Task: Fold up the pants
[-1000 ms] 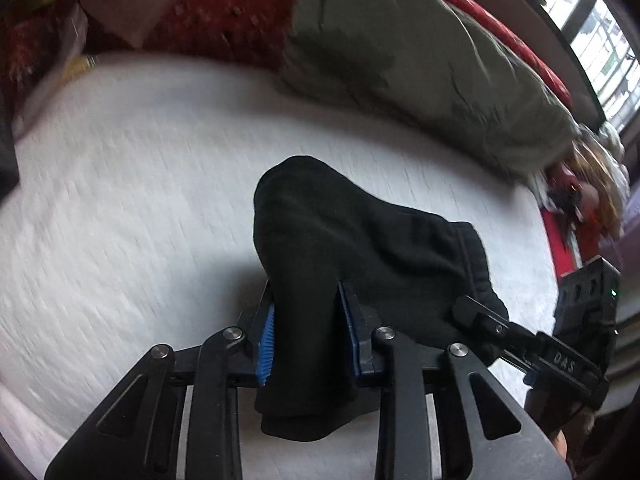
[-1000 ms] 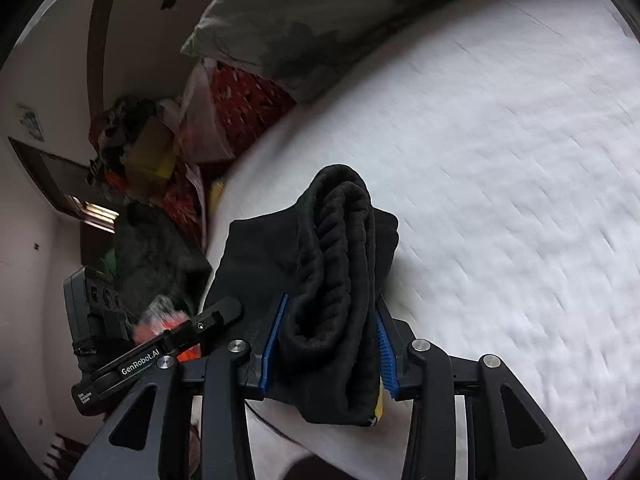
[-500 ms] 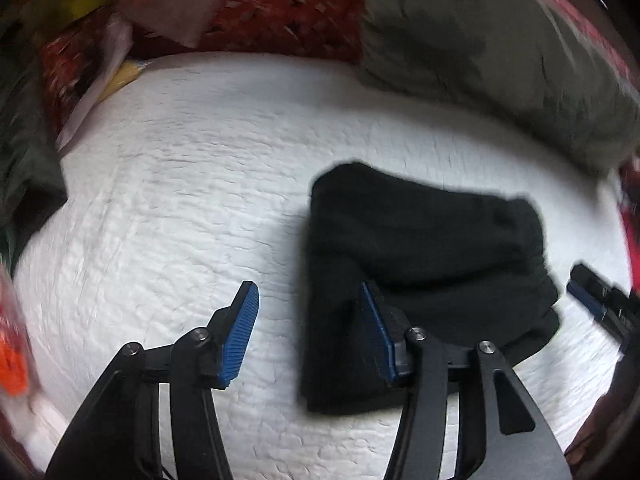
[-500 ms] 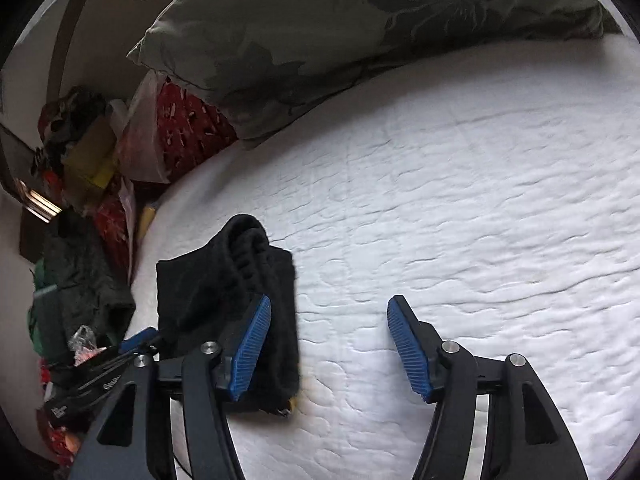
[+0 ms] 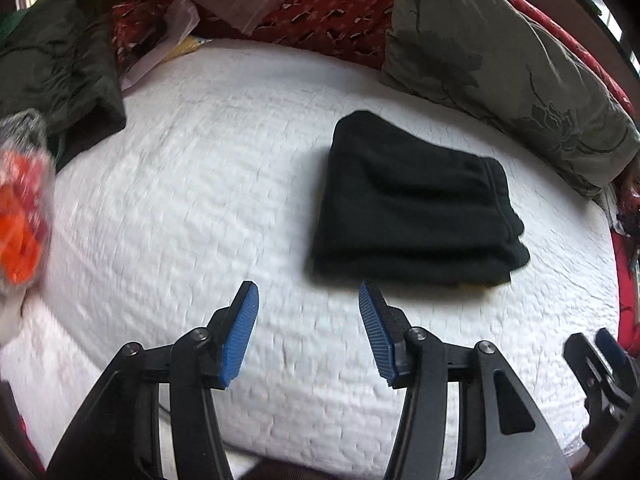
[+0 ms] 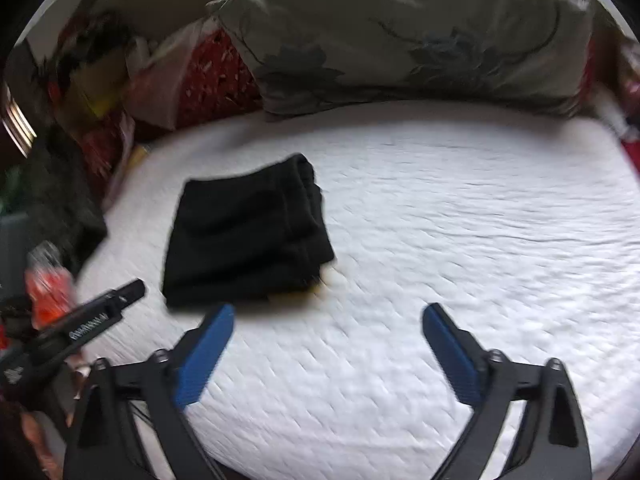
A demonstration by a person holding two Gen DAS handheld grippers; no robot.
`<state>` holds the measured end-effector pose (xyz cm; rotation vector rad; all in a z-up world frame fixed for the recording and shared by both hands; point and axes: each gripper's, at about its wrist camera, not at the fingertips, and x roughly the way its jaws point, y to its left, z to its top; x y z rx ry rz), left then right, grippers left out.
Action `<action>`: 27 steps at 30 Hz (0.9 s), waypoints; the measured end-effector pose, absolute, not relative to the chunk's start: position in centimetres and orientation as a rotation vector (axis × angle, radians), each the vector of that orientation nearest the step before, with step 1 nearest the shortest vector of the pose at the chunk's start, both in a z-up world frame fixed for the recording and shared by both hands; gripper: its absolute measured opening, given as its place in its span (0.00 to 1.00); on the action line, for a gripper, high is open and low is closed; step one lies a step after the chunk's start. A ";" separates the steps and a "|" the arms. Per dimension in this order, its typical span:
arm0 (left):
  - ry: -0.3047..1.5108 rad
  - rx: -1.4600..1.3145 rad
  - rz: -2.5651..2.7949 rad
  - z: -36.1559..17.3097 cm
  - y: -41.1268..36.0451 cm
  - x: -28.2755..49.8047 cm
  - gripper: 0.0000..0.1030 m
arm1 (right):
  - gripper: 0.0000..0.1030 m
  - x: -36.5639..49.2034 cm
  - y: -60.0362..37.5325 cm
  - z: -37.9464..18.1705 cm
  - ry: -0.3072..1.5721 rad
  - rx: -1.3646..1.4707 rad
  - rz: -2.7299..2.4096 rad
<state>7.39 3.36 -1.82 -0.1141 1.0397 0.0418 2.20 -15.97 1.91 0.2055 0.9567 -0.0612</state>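
Where the white quilted bed cover [image 5: 168, 208] fills the middle of both views, the black pants [image 5: 412, 216] lie folded into a compact stack, right of centre in the left wrist view and left of centre in the right wrist view [image 6: 248, 236]. The left gripper [image 5: 308, 332] stands partly spread at the lower frame edge, nothing between its blue pads, just short of the stack. The right gripper [image 6: 328, 356] is opening wide, also empty. A grey floral pillow [image 6: 404, 40] lies along the top. Orange packaging [image 5: 20, 216] blurs at the left edge.
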 end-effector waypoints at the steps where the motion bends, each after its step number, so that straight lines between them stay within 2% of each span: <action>1: 1.031 -0.110 0.052 -1.8 3.3 6.8 0.49 | 0.98 1.4 -15.7 2.3 0.945 0.172 -0.080; 7: 1.014 -0.066 0.067 -1.7 3.1 3.7 0.50 | 1.00 -4.1 -14.3 4.8 0.806 -0.005 -0.163; 10: 1.008 -0.080 0.076 -1.6 3.2 2.6 0.50 | 1.00 -5.0 -13.1 5.3 0.798 -0.090 -0.219; 27: 0.980 -0.060 0.071 -1.8 1.1 0.5 0.50 | 1.00 -7.8 -14.1 5.5 0.768 0.031 -0.069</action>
